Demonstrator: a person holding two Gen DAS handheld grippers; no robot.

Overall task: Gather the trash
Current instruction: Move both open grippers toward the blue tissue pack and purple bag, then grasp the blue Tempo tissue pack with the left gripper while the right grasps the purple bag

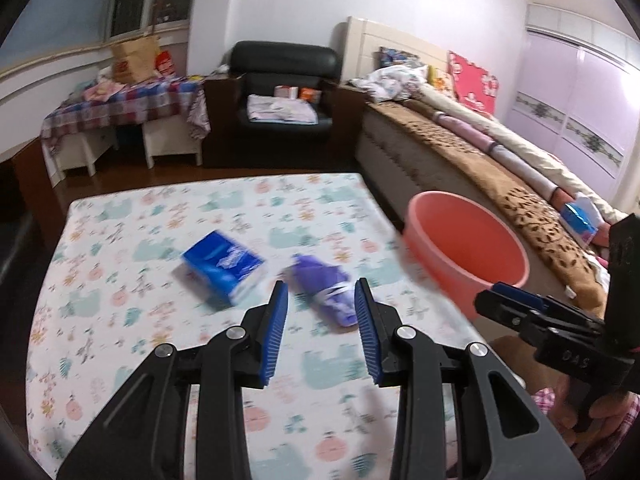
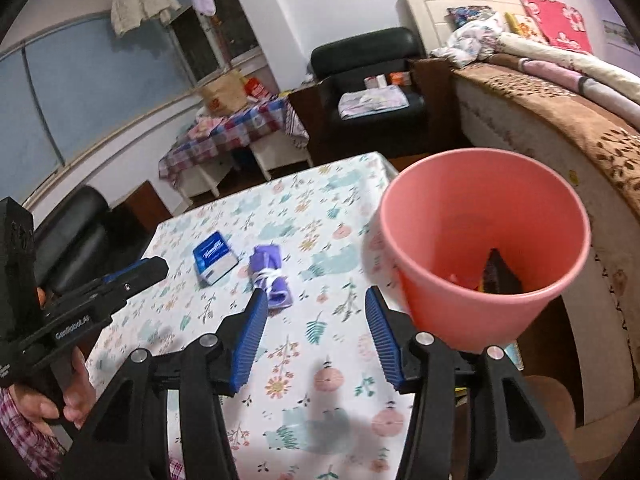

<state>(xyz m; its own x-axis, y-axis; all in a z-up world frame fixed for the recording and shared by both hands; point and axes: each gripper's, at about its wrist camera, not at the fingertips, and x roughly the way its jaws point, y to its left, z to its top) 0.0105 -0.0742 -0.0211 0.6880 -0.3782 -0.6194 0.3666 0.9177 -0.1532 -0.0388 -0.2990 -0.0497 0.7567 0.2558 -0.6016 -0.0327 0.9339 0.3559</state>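
Note:
A purple bundle tied with a white strip [image 1: 328, 288] lies on the flowered tablecloth [image 1: 120, 280], just ahead of my open left gripper [image 1: 322, 296], which hovers above it. A blue tissue pack [image 1: 224, 264] lies to its left. A pink bin [image 1: 464, 248] stands at the table's right edge. In the right wrist view my right gripper [image 2: 314, 308] is open and empty over the table, with the purple bundle [image 2: 270, 276] and tissue pack [image 2: 214, 256] ahead-left and the pink bin [image 2: 480, 240] close on the right, some dark trash inside it. The left gripper [image 2: 136, 272] shows at left.
A bed with a brown cover [image 1: 480, 160] runs along the right, right beside the bin. A black armchair [image 1: 284, 88] and a table with a plaid cloth [image 1: 128, 100] stand at the far wall. The right gripper [image 1: 508, 300] shows at the right.

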